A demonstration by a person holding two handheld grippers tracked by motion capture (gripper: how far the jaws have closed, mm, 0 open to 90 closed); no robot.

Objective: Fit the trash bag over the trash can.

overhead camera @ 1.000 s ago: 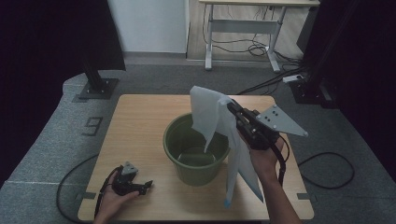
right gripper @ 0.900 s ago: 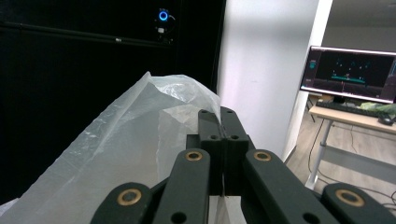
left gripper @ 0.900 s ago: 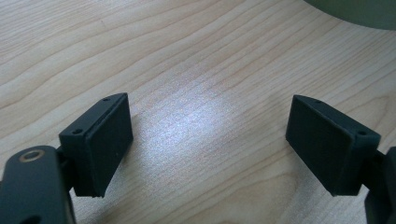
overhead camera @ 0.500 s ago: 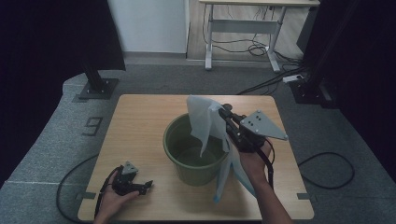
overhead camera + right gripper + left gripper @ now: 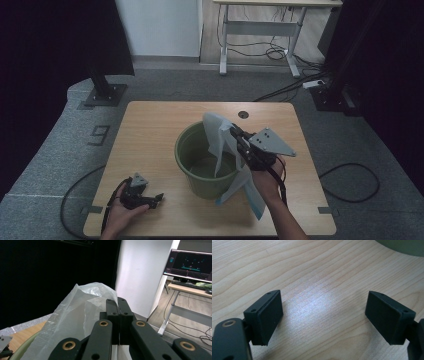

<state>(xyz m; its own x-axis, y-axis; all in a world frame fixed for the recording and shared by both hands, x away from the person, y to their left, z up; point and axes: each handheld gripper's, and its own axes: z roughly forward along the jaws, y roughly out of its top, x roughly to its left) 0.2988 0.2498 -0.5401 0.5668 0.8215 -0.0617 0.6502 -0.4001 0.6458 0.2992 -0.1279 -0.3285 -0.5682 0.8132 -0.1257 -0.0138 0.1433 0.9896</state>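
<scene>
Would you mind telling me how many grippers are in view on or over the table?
2. The left gripper rests near the table's front-left corner, jaws open and empty. The right gripper is over the bucket, shut on a plastic bag.

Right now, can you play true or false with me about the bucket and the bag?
1. The right gripper is shut on the plastic bag. True.
2. The green bucket lies tipped on its side. False: it stands upright on the wooden table.
3. The left gripper has its jaws open, with nothing between them. True.
4. The bag is all tucked inside the bucket. False: part hangs outside, over the rim nearest the person.
5. The left gripper holds the bucket's rim. False: it rests on the table, apart from the bucket.
</scene>
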